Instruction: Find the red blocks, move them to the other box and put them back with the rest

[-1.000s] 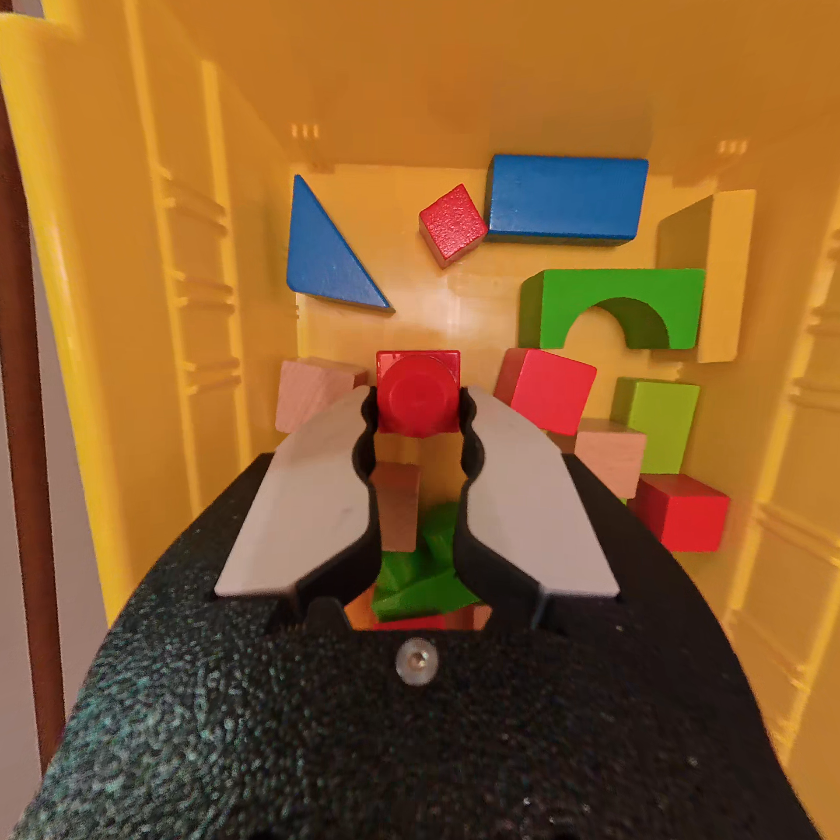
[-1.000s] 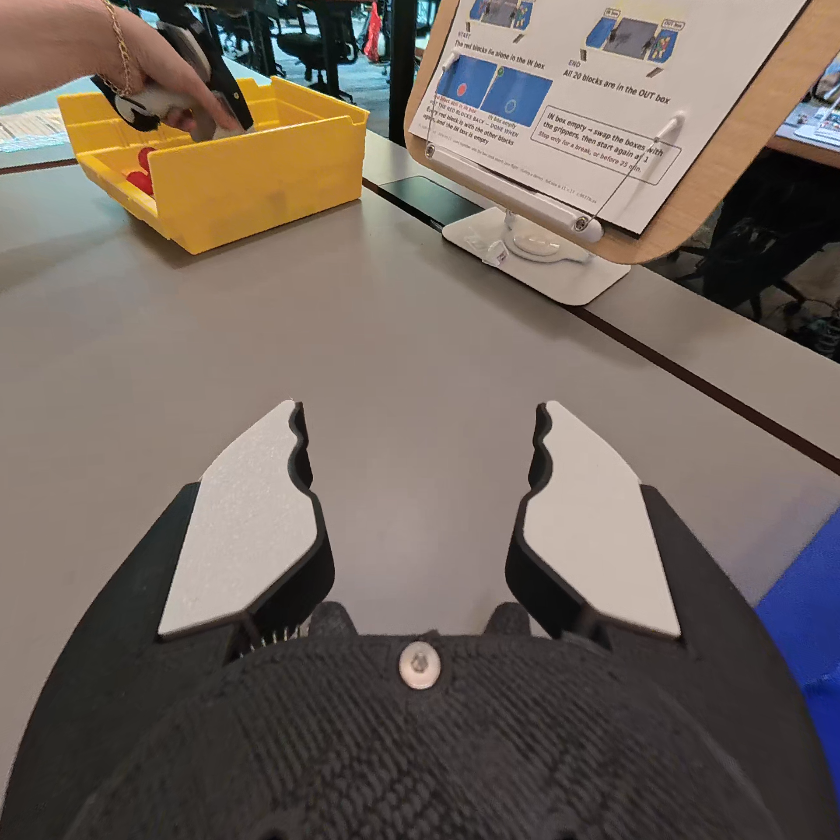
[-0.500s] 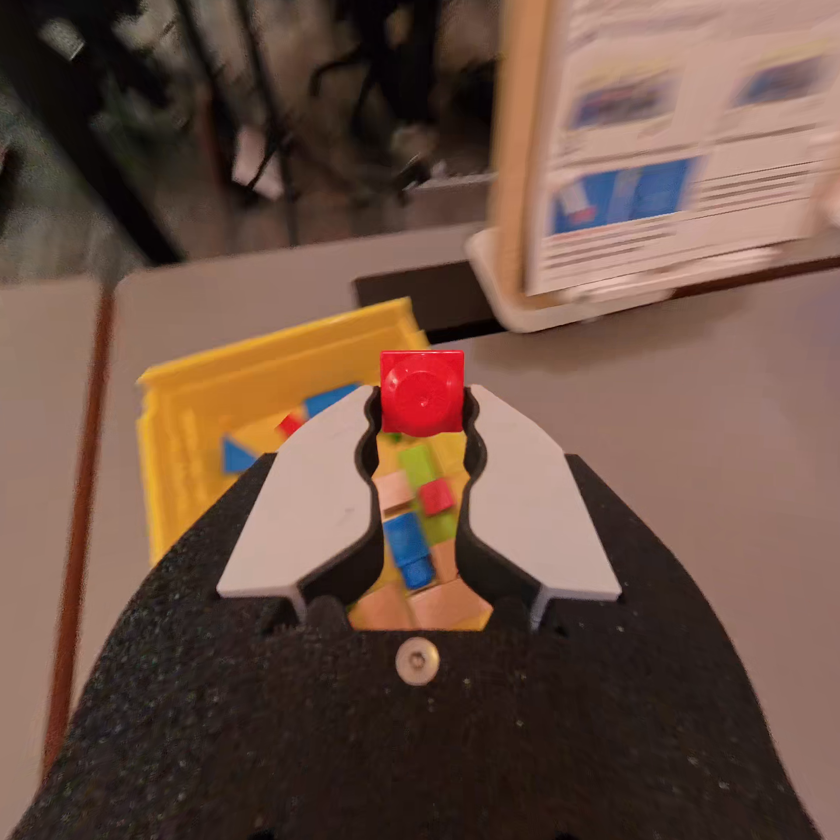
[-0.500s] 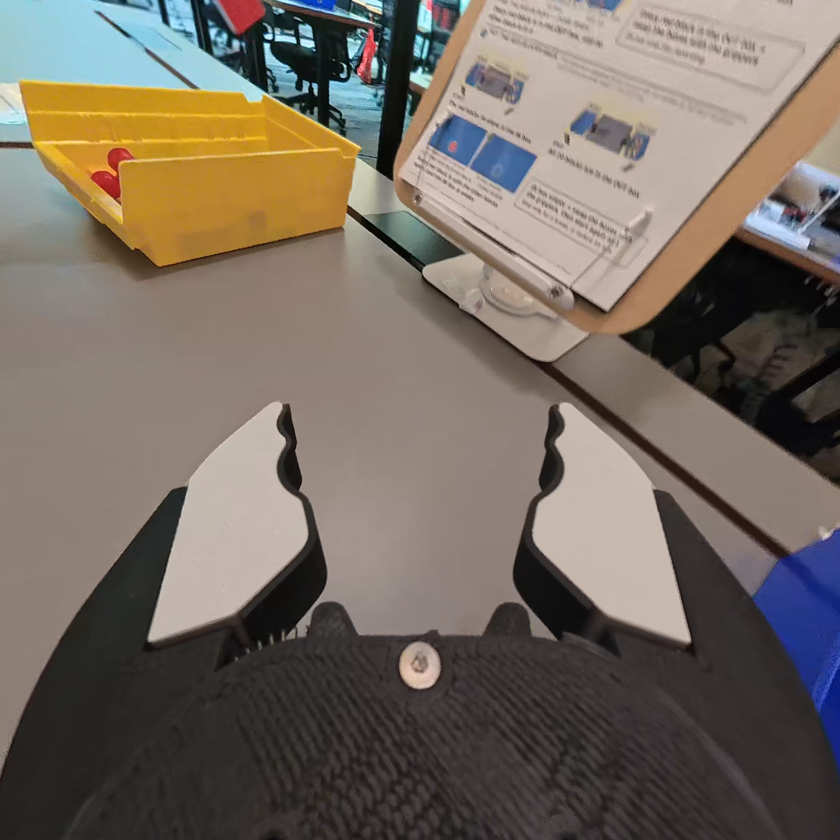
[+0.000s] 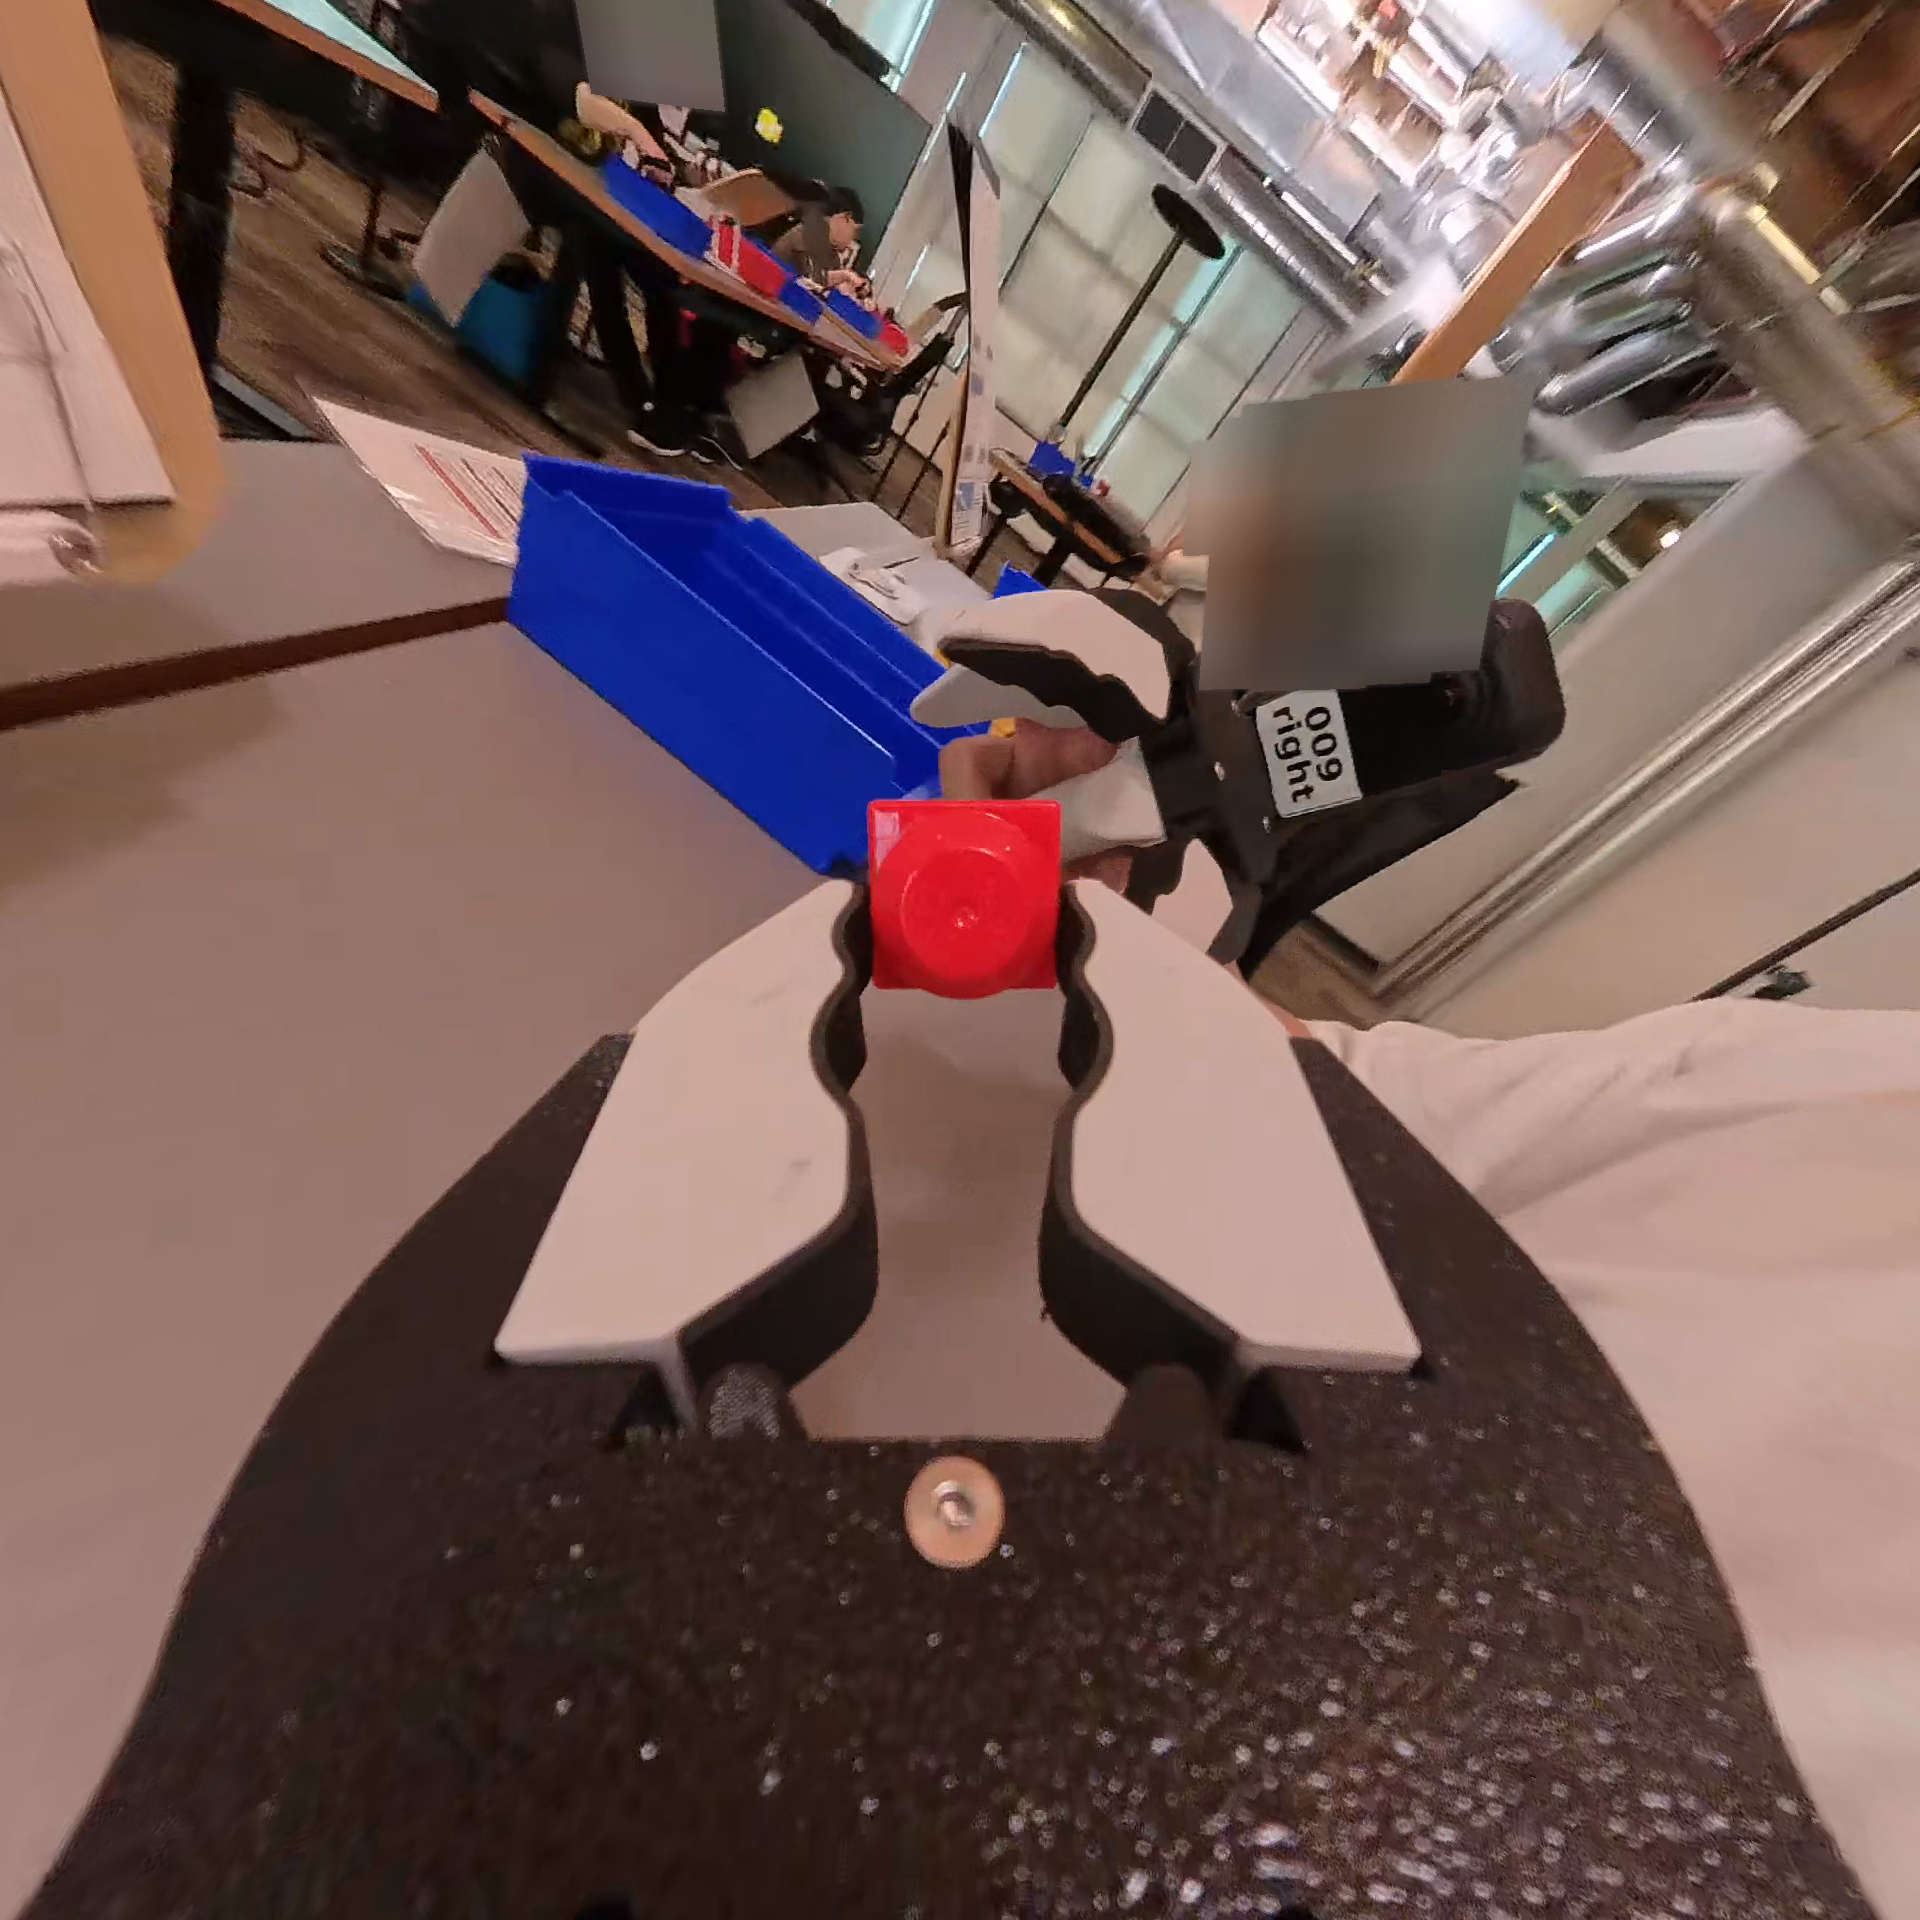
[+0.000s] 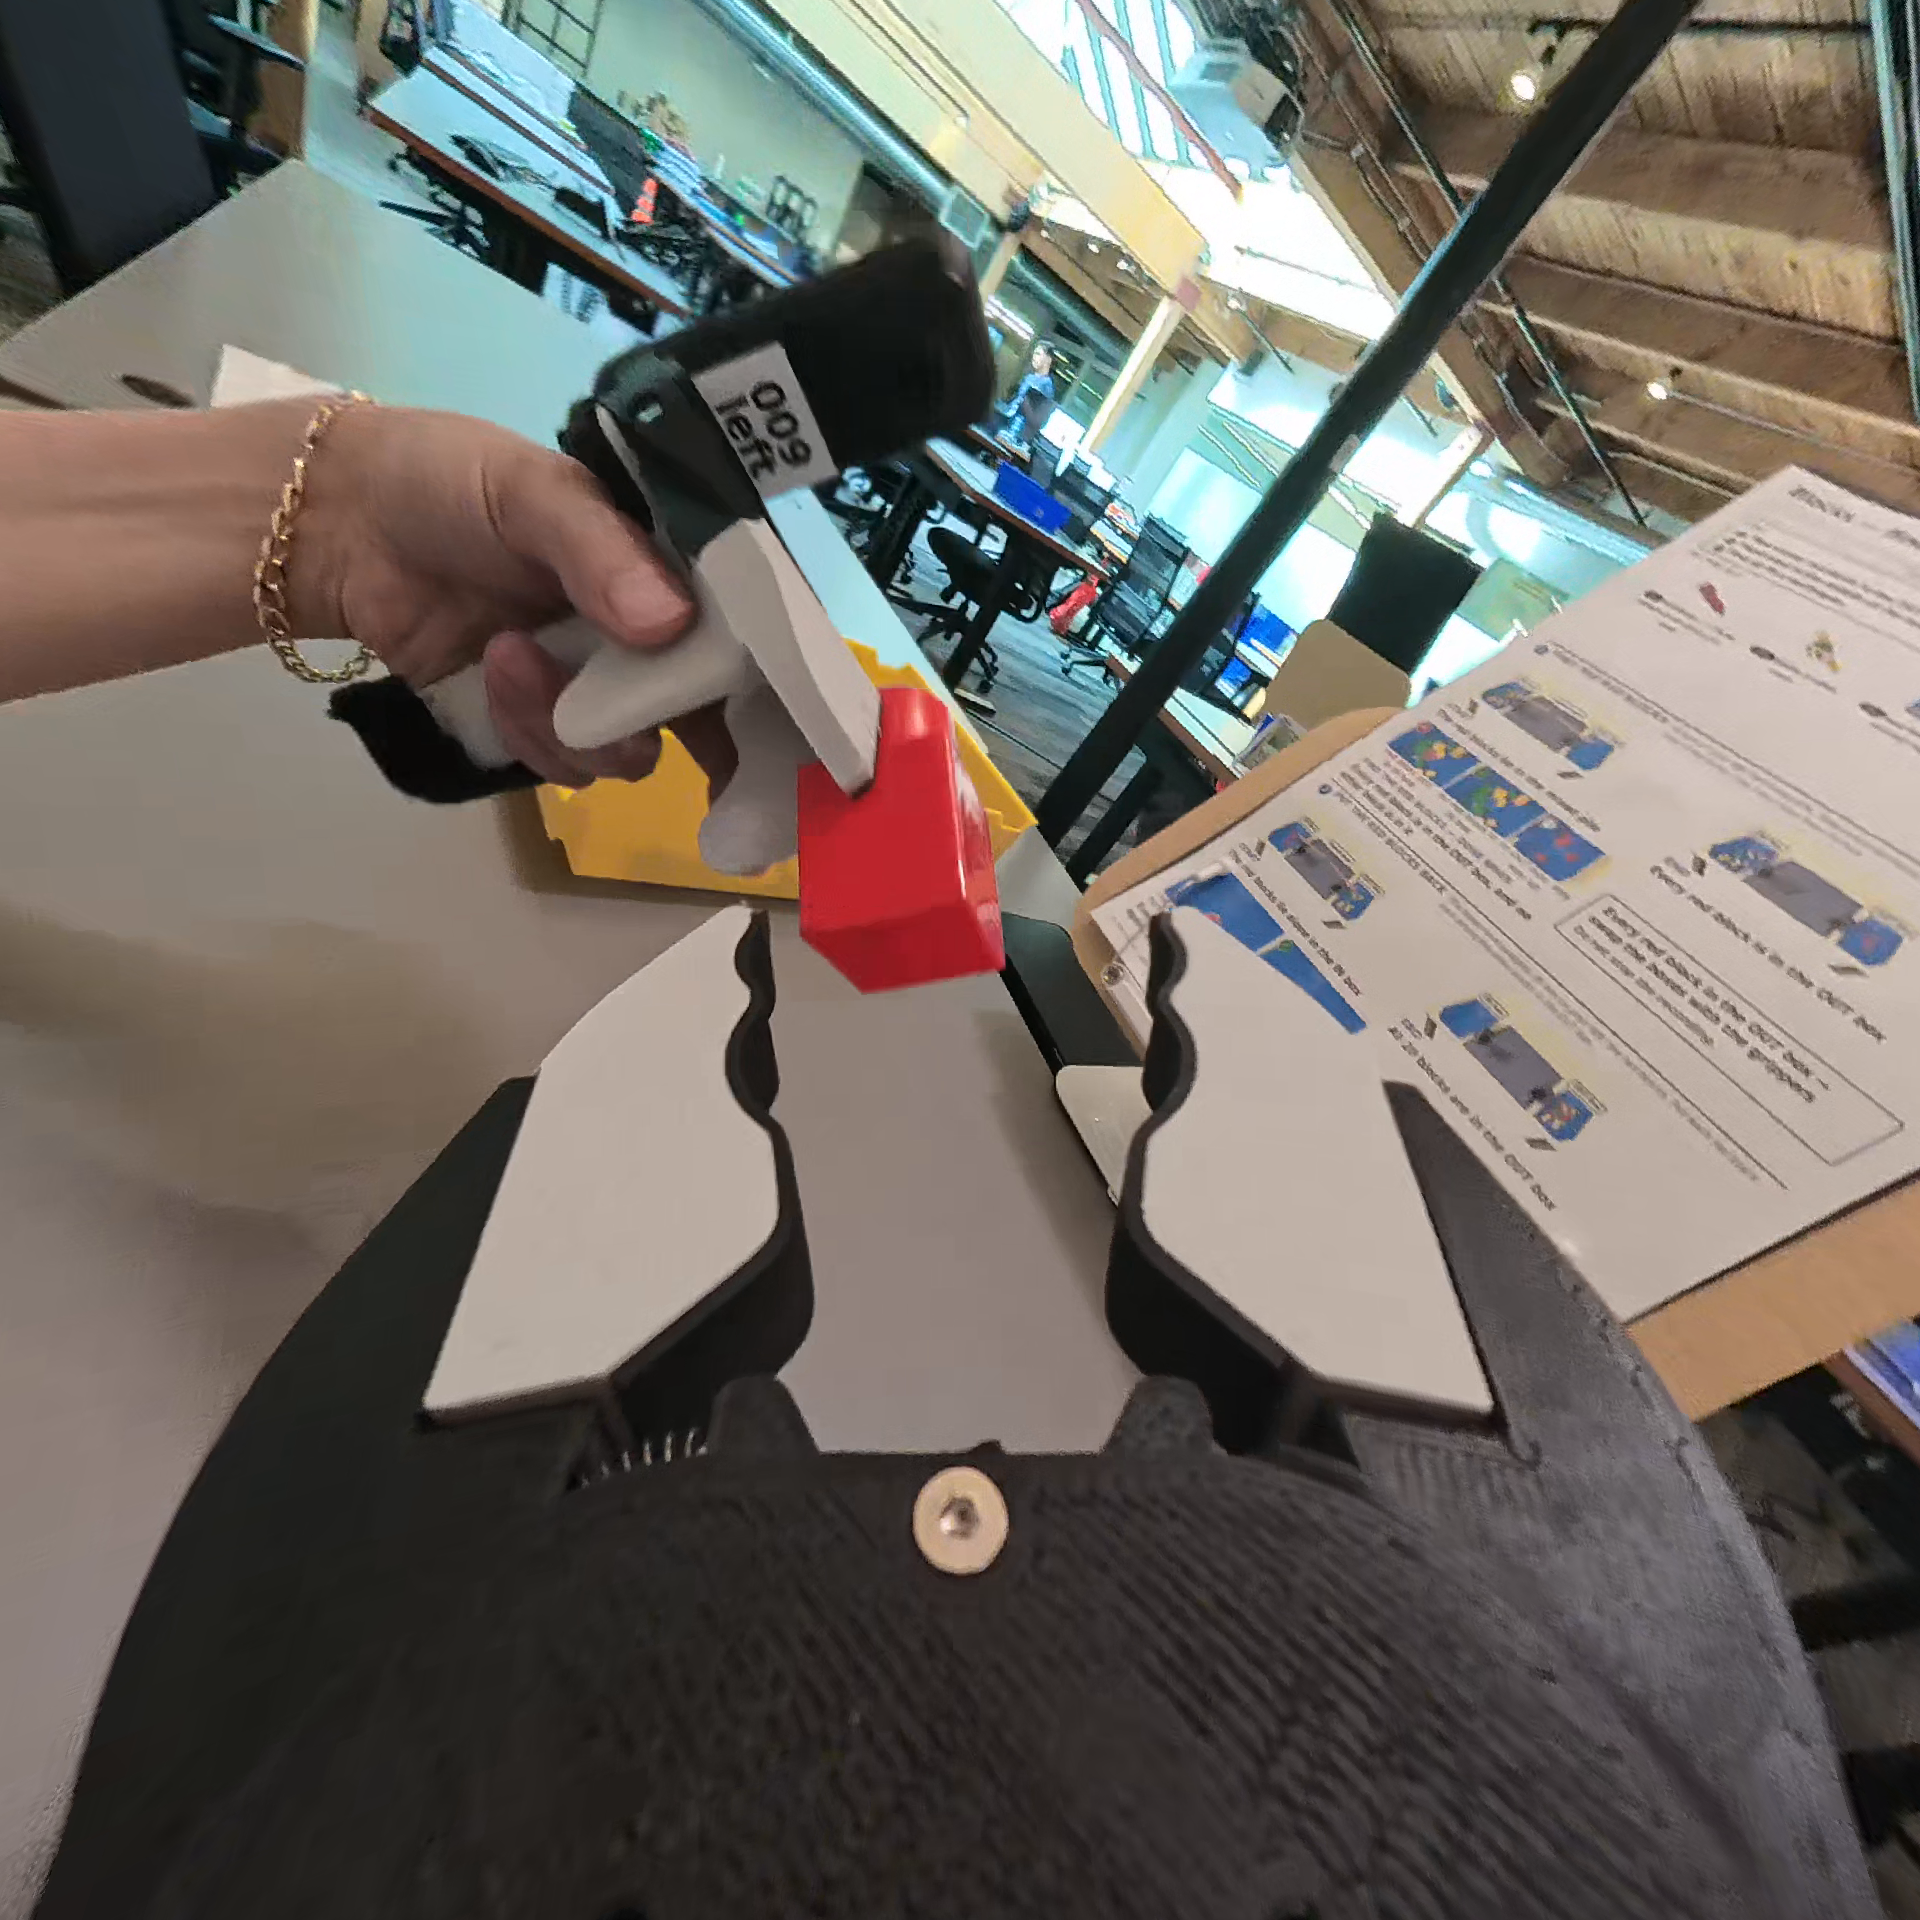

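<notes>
Two grippers meet above one grey table (image 5: 312, 935), which fills the left and lower middle of both views; a dark seam crosses it at the left edge of the left wrist view. Next in size, a tilted board with a printed instruction sheet (image 6: 1621, 935) takes up the right of the right wrist view. A blue box (image 5: 707, 665) lies on the table in the upper middle of the left wrist view, running from centre-left toward the centre; a yellow box (image 6: 634, 831) sits at the centre-left of the right wrist view, mostly hidden behind a hand (image 6: 447, 582) wearing a chain bracelet (image 6: 286, 551).

That hand holds the left gripper (image 5: 964, 935), its jaws narrow and both pads pressed against the sides of a red block (image 5: 964, 899) at the fingertips; the block shows a square face with a round raised boss, and it is lifted clear of the table, at the centre of the left wrist view and just above centre in the right wrist view (image 6: 894, 862). The right gripper (image 6: 961, 997) stands with its jaws spread wide and nothing between the pads; the red block hangs just above its left fingertip, not touching it. In the left wrist view this gripper (image 5: 1039, 727) appears just behind the red block, in front of the blue box's near end.
</notes>
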Demonstrator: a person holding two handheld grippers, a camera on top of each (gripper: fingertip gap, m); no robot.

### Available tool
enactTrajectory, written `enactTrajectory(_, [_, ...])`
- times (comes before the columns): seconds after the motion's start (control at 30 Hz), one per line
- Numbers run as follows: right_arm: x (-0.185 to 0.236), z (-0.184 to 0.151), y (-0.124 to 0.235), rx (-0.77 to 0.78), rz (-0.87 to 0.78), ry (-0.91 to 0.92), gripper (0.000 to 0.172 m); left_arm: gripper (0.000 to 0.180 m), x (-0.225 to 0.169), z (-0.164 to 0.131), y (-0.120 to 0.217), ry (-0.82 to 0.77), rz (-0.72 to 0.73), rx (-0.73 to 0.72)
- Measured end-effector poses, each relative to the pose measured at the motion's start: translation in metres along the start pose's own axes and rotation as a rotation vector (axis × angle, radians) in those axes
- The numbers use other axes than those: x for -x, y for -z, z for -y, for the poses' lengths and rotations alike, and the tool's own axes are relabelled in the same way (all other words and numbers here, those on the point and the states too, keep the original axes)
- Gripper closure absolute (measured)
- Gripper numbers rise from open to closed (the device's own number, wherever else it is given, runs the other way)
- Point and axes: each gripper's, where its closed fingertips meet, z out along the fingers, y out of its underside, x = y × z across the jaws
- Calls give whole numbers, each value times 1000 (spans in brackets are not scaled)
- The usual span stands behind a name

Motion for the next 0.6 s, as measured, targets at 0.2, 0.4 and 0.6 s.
enactTrajectory(0.2, [21,-10,3,21,83,104,122,147,-4,-17,-6,130,-98,-38])
enactTrajectory(0.4, [34,-15,-2,20,139,137,136,147,-5,-29,-7,229,-165,-67])
enactTrajectory(0.6, [17,-25,5,103,43,32,137,131,18,-31,-8,238,-26,-128])
